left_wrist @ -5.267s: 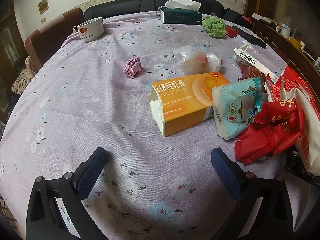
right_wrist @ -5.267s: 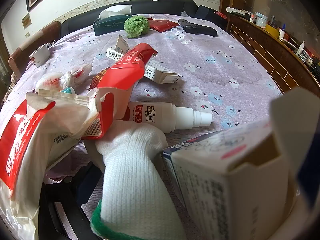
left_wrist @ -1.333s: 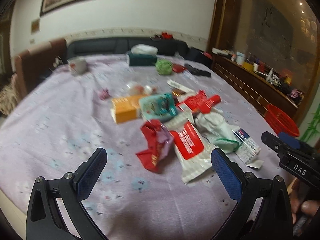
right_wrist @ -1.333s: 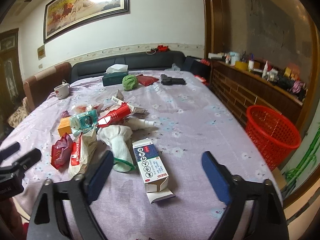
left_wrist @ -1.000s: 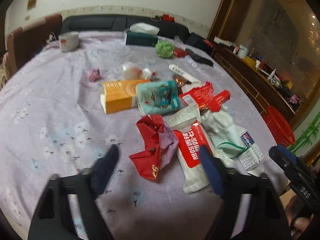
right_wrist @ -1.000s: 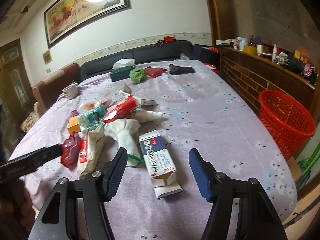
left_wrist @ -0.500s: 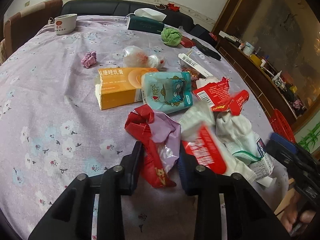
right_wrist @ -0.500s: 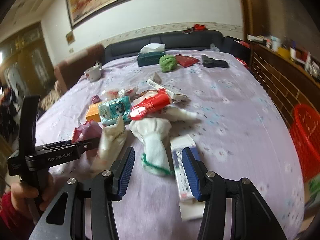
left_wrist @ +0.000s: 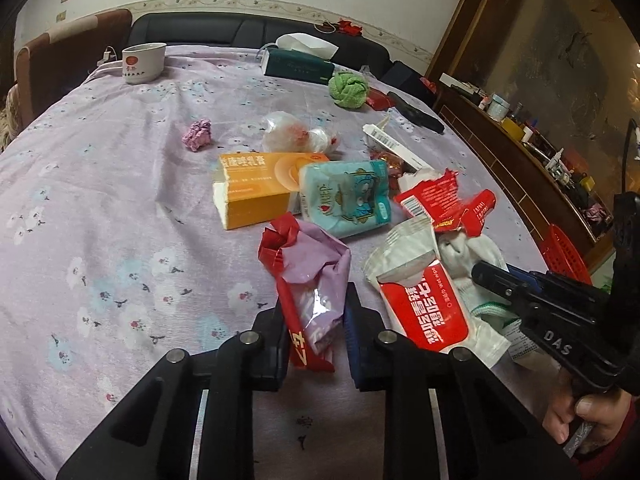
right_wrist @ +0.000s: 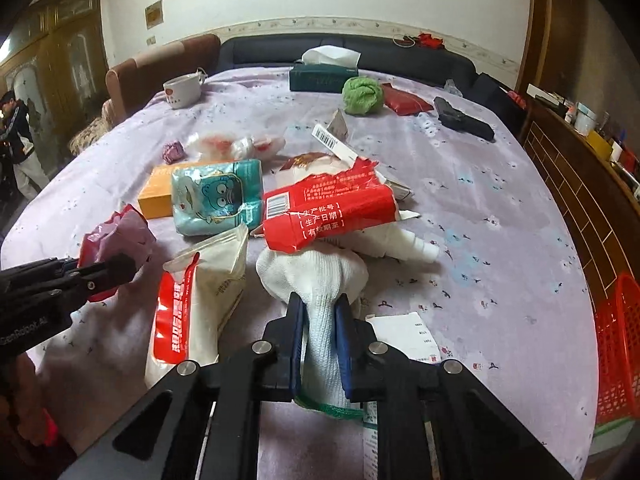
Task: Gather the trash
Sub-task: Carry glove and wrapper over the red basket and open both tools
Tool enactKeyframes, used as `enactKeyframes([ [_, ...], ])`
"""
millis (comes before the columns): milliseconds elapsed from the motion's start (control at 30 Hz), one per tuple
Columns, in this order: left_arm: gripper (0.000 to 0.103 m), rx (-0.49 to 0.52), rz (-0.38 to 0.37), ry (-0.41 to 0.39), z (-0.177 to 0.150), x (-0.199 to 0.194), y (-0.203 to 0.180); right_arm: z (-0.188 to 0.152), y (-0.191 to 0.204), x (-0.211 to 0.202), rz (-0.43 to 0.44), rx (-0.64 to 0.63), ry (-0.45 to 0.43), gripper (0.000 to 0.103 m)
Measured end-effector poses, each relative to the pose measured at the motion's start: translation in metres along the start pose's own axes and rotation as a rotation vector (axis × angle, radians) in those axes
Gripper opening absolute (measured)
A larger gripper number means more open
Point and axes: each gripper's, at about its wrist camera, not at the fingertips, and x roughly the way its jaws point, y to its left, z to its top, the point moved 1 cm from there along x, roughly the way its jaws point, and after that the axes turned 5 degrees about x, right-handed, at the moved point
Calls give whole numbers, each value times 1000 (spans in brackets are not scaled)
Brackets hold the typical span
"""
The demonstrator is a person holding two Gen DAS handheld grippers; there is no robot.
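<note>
Trash lies in a pile on the purple flowered tablecloth (left_wrist: pixel 100 208). My left gripper (left_wrist: pixel 314 312) is shut on a crumpled red and purple wrapper (left_wrist: pixel 310 276), which also shows in the right wrist view (right_wrist: pixel 116 240). My right gripper (right_wrist: pixel 320 312) is shut on a white knit glove (right_wrist: pixel 316 280) with a green cuff; the glove also shows in the left wrist view (left_wrist: pixel 476 252). Between them lies a red and white pouch (left_wrist: pixel 424 304). Behind it lie an orange box (left_wrist: pixel 256 188), a teal tissue pack (left_wrist: pixel 346 196) and a torn red carton (right_wrist: pixel 332 212).
A red mesh basket (right_wrist: pixel 618 348) stands beside the table at the right. A cup (left_wrist: pixel 143 62), a green tissue box (left_wrist: pixel 298 65), a green cloth ball (left_wrist: pixel 348 90) and a black object (right_wrist: pixel 464 120) lie at the far end. A white and blue box (right_wrist: pixel 404 340) lies under my right gripper.
Both grippers have moved down to the pile and shut: the left on the red and purple wrapper, the right on the white glove.
</note>
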Motion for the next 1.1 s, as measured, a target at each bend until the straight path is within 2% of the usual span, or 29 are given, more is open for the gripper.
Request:
enactKeyframes([
  [233,22,30,-15,-49,4,-17,-12,-6,-18,-27,122,130,-43,13],
  [800,22,180,-84,-79,19,-30,-79,-20,-61,-89,198,290,-147,13],
  [1000,22,258,-137,-70,25,-27,-121,-27,-94,-117,154,352,-207,13],
  [1100,22,309,-201,-50,31,-23,-152,-32,-116,-128,126,394,-231,13],
])
